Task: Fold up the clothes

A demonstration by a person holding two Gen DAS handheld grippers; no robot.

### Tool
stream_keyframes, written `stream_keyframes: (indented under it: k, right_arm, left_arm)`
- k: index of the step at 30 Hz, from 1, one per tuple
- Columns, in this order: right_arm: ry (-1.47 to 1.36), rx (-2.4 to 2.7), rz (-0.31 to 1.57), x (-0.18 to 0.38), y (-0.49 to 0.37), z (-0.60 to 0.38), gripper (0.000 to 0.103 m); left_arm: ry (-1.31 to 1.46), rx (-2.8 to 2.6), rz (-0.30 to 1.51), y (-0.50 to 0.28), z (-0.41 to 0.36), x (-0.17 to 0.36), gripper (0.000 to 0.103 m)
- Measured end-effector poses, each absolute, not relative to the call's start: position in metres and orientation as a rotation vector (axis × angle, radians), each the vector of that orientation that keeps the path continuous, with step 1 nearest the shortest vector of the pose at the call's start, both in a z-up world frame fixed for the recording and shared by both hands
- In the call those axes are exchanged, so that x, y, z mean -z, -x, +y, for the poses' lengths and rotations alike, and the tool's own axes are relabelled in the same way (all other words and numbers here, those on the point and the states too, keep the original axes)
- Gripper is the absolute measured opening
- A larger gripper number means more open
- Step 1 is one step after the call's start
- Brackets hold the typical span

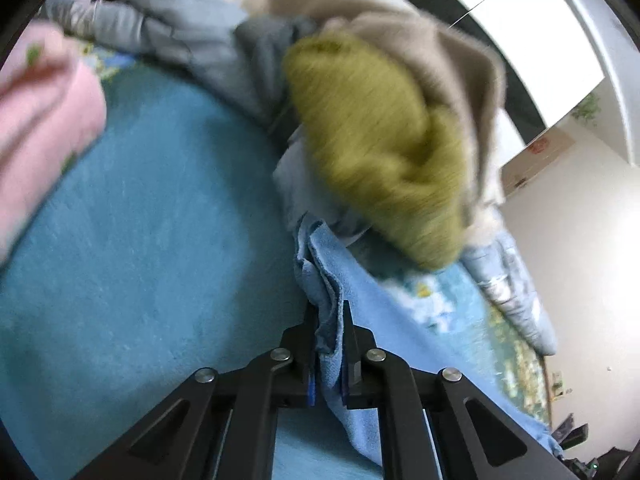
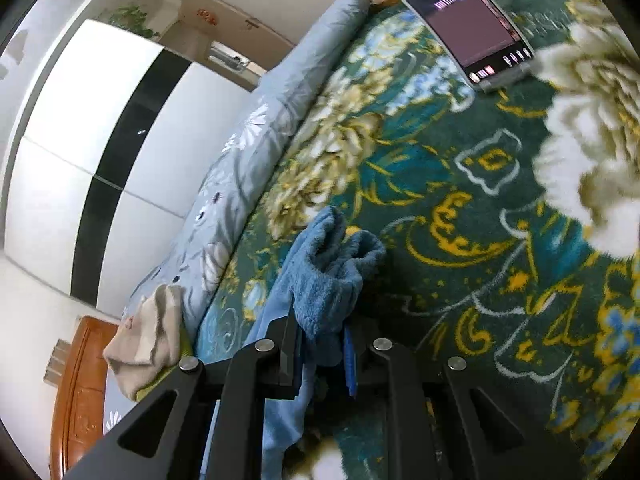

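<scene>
Blue fleece, a towel (image 1: 360,320) by the look of it, is pinched in both grippers at once. The left gripper (image 1: 329,320) has its fingers clamped on a bunched edge of it, and the cloth runs down between them and off to the lower right. The right gripper (image 2: 320,332) grips another thick, folded wad of the same towel (image 2: 328,280), fingers closed on it, with the rest hanging down under the frame.

The left view is smeared with motion, so the heap ahead is hard to read: an olive knit (image 1: 372,152) under a beige garment (image 1: 432,52), grey clothes (image 1: 168,24) behind, and something pink (image 1: 44,128) cut off at the left edge. All of it lies on a teal blanket (image 1: 140,240). How many pieces are in that heap I cannot tell.

The right view is sharper and shows what the left does not: the blanket's dark green flowered pattern (image 2: 460,184), a phone (image 2: 460,20) propped on a stand at the far end with its screen lit, a pale blue quilt (image 2: 280,112) rolled along the bed's edge, a white wardrobe (image 2: 80,140) with a black stripe, and a wooden headboard (image 2: 76,392). A beige garment (image 2: 148,340) shows at lower left, half hidden by the gripper's frame. The pink thing and the grey clothes do not appear here.
</scene>
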State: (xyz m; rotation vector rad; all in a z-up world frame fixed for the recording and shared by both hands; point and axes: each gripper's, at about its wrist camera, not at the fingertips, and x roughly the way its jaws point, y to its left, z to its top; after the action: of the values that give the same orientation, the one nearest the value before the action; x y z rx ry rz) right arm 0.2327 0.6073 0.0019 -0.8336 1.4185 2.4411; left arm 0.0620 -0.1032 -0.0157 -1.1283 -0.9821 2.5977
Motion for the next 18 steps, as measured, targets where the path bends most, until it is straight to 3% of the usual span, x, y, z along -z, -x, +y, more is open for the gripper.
stream_keyframes:
  k: [11, 15, 18]
  right_arm:
    - [0.785, -2.691, 1.376, -0.056, -0.283, 0.597, 0.017]
    - [0.854, -2.669, 1.362, -0.021, -0.315, 0.604, 0.017]
    - [0.971, -2.538, 1.420, 0.024, -0.324, 0.612, 0.017]
  left_arm:
    - [0.877, -2.613, -0.870, -0.140, -0.122, -0.078, 0.008]
    - [1.020, -2.655, -0.830, -0.167, -0.138, -0.042, 0.008]
    - [1.183, -2.605, -0.925, -0.173, -0.145, 0.007, 0.008]
